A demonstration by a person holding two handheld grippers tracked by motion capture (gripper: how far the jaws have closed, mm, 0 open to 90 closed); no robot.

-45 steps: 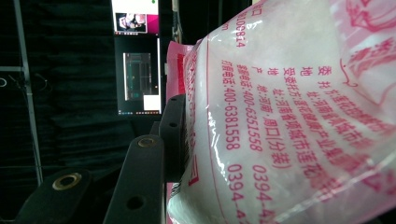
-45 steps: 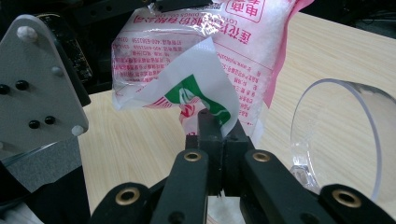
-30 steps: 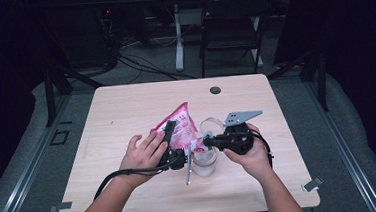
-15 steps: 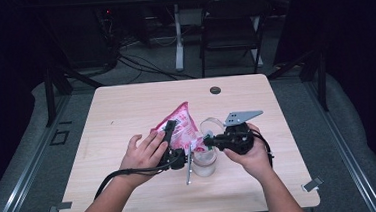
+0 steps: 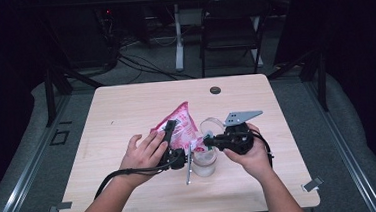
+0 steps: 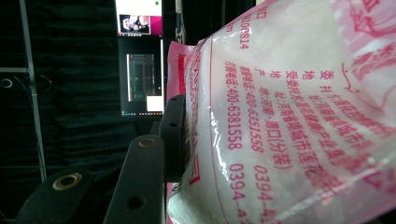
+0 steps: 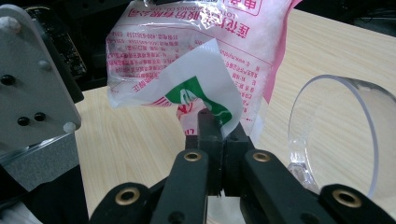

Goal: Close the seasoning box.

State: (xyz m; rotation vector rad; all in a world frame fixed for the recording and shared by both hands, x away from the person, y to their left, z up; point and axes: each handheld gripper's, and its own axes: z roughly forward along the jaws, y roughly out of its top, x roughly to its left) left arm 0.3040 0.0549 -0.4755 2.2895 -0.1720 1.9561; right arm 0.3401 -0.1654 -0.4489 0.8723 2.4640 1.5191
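Nothing has shifted between the earlier high views and this one: both hands sit where they were, the pink bag (image 5: 181, 128) stands at the same tilt over the middle of the table (image 5: 126, 105), and the grips look unchanged. That stillness reads as a held pose mid-step, not as progress.

The left gripper (image 5: 169, 137) clamps the body of the bag from the side. In the left gripper view one black jaw presses flat against the printed plastic (image 6: 280, 112), which bulges with white grains; the other jaw is hidden behind the bag, so the tongs are part-spread around its bulk and pinching it.

The right gripper (image 7: 215, 133) is pressed together on a bottom corner of the bag, a small flap of white and green film (image 7: 205, 88) caught between the jaw tips. In the high view this gripper (image 5: 209, 142) sits just beside the bag's lower edge, above a clear jar (image 5: 204, 161) that stands on the table. A round clear lid (image 7: 336, 135) lies close by, to the right of the jar, with a thin metal rod (image 5: 188, 173) resting on the wood in front.

My judgement is that the corner is being held for tearing or pulling open so the contents can go into the jar. With the pose frozen, that opening is not yet made; whether the corner is already cut I cannot tell.
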